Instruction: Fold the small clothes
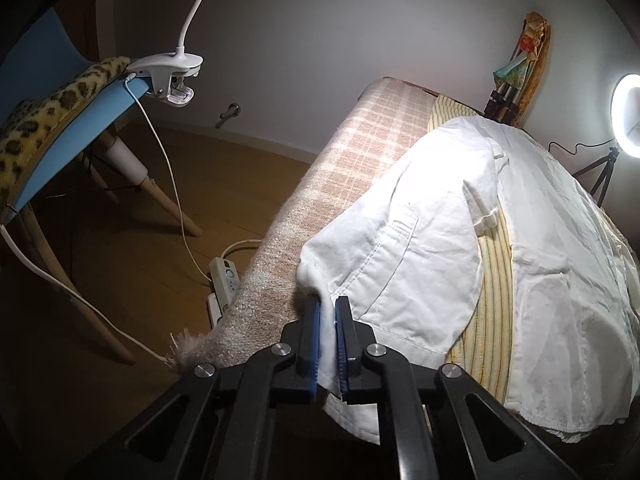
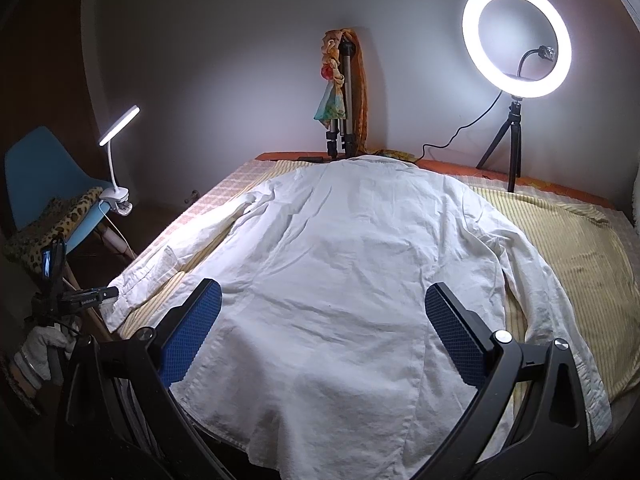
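A white long-sleeved shirt (image 2: 352,264) lies spread flat, back up, on a bed covered by a yellow striped cloth (image 2: 576,248). My left gripper (image 1: 329,304) is shut on the cuff end of the shirt's left sleeve (image 1: 400,248), with white fabric pinched between its blue pads (image 1: 342,340). In the right wrist view the left gripper (image 2: 96,294) shows small at the sleeve's end, held by a gloved hand (image 2: 38,356). My right gripper (image 2: 322,300) stands open, its blue pads (image 2: 188,332) wide apart above the shirt's lower back, with nothing pinched between them.
A pink checked blanket (image 1: 320,184) covers the bed's left edge. A blue chair (image 2: 36,176) with a leopard cushion and a clip lamp (image 2: 116,192) stands left of the bed. A ring light (image 2: 516,40) on a tripod and a second tripod (image 2: 340,120) stand at the far side. A power strip (image 1: 224,280) lies on the floor.
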A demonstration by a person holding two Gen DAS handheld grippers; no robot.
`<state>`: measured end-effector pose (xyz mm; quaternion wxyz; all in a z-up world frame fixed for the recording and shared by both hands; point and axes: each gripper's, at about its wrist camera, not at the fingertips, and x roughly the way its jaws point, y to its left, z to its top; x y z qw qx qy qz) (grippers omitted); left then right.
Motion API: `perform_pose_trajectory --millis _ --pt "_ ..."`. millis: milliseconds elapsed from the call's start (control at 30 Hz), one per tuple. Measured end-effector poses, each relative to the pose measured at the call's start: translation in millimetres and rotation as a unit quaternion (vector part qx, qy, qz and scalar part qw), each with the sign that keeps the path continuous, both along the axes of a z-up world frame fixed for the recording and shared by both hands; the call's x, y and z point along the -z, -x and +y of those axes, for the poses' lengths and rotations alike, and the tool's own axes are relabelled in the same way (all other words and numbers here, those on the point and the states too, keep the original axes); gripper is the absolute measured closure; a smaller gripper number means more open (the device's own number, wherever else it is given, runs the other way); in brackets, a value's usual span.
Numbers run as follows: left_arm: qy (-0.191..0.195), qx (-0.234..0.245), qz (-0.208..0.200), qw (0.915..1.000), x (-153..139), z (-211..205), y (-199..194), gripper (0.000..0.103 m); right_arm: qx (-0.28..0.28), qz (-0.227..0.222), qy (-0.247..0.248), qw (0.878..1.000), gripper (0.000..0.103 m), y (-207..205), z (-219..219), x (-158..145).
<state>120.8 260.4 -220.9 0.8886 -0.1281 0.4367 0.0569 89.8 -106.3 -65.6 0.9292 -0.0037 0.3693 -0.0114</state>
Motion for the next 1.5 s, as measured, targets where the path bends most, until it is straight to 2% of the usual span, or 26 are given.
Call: perform_pose_trajectory --millis 100,167,267,300,333,400,500,567,667,767,833,900,967,1033,1067,1100,1167,1233,1300,1400,1500 --pt "0.042 0.005 -0.032 0.9986 -15 0 4 0.102 -0.010 0.002 0.008 1.000 0.000 -4 4 1" --pt "0.057 0.015 -0.056 0.9967 -32 -5 7 0.102 -0.019 0.003 0.004 1.000 0.000 -10 5 1" --pt "0.058 0.046 -0.085 0.9936 -59 -22 9 0.102 -0.036 0.003 -0.018 0.999 0.000 -24 4 2" --pt "0.058 0.061 -0.094 0.9920 -69 -31 9 0.102 -0.042 0.004 -0.027 0.999 0.003 -30 2 3" --pt "0.055 0.072 -0.100 0.9908 -76 -38 10 0.102 -0.048 0.008 -0.037 0.998 0.010 -36 1 6" --pt "0.045 0.101 -0.113 0.9874 -90 -57 10 0.102 -0.057 0.028 -0.061 0.996 0.016 -49 -1 16" --pt "0.034 0.150 -0.126 0.9801 -105 -91 13 0.102 -0.064 0.065 -0.106 0.990 0.019 -71 -9 36" --pt "0.030 0.183 -0.127 0.9744 -108 -113 16 0.102 -0.069 0.086 -0.133 0.985 0.020 -85 -15 48" --pt "0.018 0.247 -0.119 0.9614 -103 -154 30 0.102 -0.070 0.117 -0.178 0.975 0.022 -109 -23 65" --pt "-0.016 0.299 -0.095 0.9493 -87 -187 43 0.102 -0.072 0.146 -0.210 0.964 0.023 -137 -28 81" --pt "-0.041 0.312 -0.081 0.9458 -75 -196 48 0.102 -0.078 0.160 -0.218 0.960 0.024 -155 -25 90" --pt "-0.039 0.311 -0.070 0.9471 -67 -194 47 0.102 -0.086 0.171 -0.229 0.954 0.025 -170 -20 100" --pt "-0.033 0.304 -0.062 0.9500 -62 -191 45 0.101 -0.094 0.185 -0.235 0.949 0.031 -183 -10 111" --pt "-0.031 0.303 -0.051 0.9511 -60 -189 45 0.088 -0.095 0.199 -0.219 0.951 0.033 -190 -1 120" --pt "-0.029 0.303 -0.053 0.9511 -61 -188 48 0.075 -0.098 0.204 -0.213 0.950 0.033 -193 2 124" --pt "-0.027 0.302 -0.056 0.9511 -64 -184 53 0.067 -0.104 0.209 -0.207 0.950 0.034 -193 8 127" --pt "-0.023 0.297 -0.058 0.9527 -68 -178 60 0.058 -0.115 0.217 -0.195 0.950 0.035 -191 17 132" --pt "-0.015 0.277 -0.058 0.9589 -69 -164 63 0.056 -0.126 0.224 -0.180 0.950 0.040 -186 21 135" --pt "-0.015 0.239 -0.041 0.9701 -63 -148 59 0.058 -0.135 0.230 -0.167 0.949 0.042 -181 26 136" --pt "0.008 0.177 -0.019 0.9840 -48 -123 45 0.060 -0.148 0.229 -0.164 0.948 0.043 -182 32 129" --pt "0.022 0.137 -0.016 0.9902 -39 -109 29 0.060 -0.157 0.217 -0.163 0.949 0.043 -192 40 112"
